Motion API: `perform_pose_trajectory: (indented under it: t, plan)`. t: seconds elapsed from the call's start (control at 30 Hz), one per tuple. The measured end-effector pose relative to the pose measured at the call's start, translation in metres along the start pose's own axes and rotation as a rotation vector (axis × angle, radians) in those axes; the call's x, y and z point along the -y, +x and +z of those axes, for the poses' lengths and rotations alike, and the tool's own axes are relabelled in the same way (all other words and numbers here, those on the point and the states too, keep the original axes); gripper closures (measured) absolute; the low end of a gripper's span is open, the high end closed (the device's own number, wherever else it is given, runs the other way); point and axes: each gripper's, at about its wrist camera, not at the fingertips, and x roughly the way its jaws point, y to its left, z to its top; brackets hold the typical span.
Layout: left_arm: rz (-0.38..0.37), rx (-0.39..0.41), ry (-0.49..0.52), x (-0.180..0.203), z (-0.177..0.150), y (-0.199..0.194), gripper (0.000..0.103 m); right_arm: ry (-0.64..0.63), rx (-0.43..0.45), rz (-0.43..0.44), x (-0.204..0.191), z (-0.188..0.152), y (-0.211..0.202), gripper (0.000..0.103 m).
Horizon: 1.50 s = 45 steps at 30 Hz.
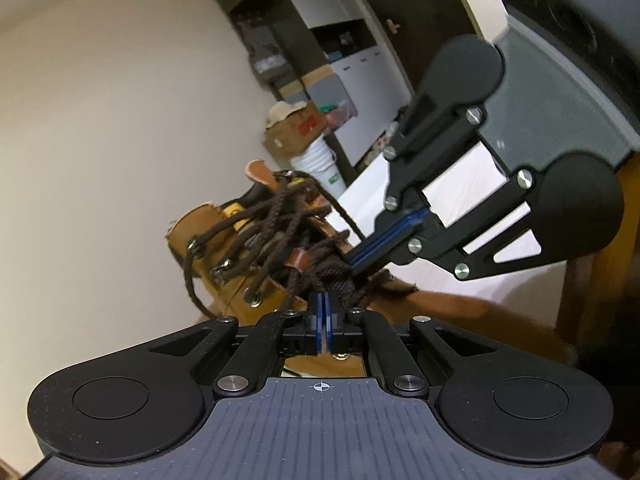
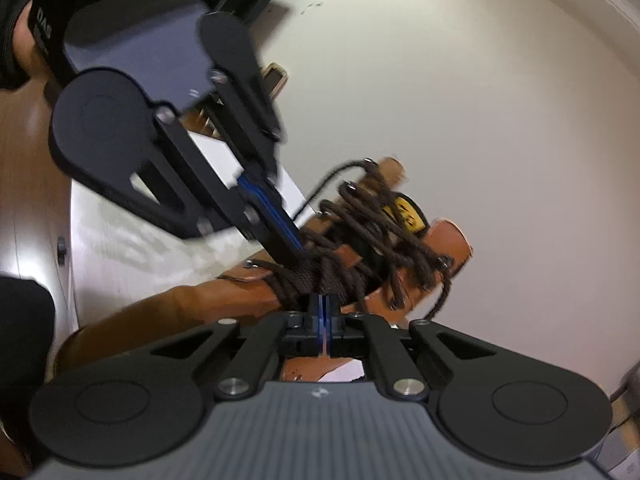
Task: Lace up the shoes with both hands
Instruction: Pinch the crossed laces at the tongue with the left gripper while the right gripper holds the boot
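Boot [image 1: 224,240], tan leather w/ dark brown lace [image 1: 276,216], lies on its side on white worktop [image 1: 372,196], shaft end pointing away from both cameras. Lace runs criss-cross through metal eyelets [image 1: 253,295] and hooks along the front opening; loose loops hang off the upper rows. Yellow label [image 2: 404,210] shows on the tongue.

Left wrist view, L to R:
- Plain cream wall fills the left half.
- Boot sits centre frame, just ahead of left tool [image 1: 325,300]. Its blue pads are pressed together at the lace bundle; whether a strand is caught between them cannot be told.
- Right tool [image 1: 356,260] enters from upper right, tips at the same lace bundle, pads together. Both tools' tips nearly touch.
- Background, far: white cabinets [image 1: 320,4], cardboard box [image 1: 296,130] on a white bucket [image 1: 320,164].

Right wrist view, L to R:
- Wood floor [image 2: 32,152] at left edge, white worktop next to it.
- Left tool [image 2: 298,250] comes in from upper left, blurred, tips down in the laces at the boot's lower rows.
- Right tool [image 2: 324,302] centre bottom, blue pads together, tips against the woven lace bundle; a gripped strand cannot be confirmed.
- Boot extends right of centre, collar edge toward the cream wall.
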Motion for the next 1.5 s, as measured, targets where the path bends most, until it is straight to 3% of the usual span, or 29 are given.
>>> perform_pose_trajectory:
  t: [0.2,0.43,0.57,1.03,1.3,1.4,1.5]
  plan:
    - [0.028,0.002,0.045,0.002,-0.001,-0.008,0.099,-0.001,0.002,-0.008,0.001,-0.003,-0.005,0.1]
    - [0.056,0.038,0.016,-0.008,0.0,-0.028,0.096,0.012,0.023,-0.024,0.006,-0.011,-0.018,0.096]
    - [0.092,0.01,0.055,-0.014,-0.003,-0.025,0.096,0.025,0.009,-0.047,0.015,-0.015,-0.021,0.095]
    - [0.065,-0.017,0.197,-0.009,-0.008,-0.003,0.093,-0.063,-0.003,-0.048,0.019,-0.01,-0.001,0.093]
    - [0.054,-0.029,0.141,-0.015,-0.007,0.008,0.101,-0.096,-0.021,-0.046,0.017,-0.007,0.004,0.099]
    - [0.055,0.003,0.106,-0.011,-0.004,0.0,0.102,-0.024,-0.005,-0.019,0.018,-0.001,-0.007,0.101]
    - [0.052,0.029,0.102,-0.004,-0.001,-0.007,0.102,-0.054,0.014,-0.014,0.007,0.005,-0.016,0.101]
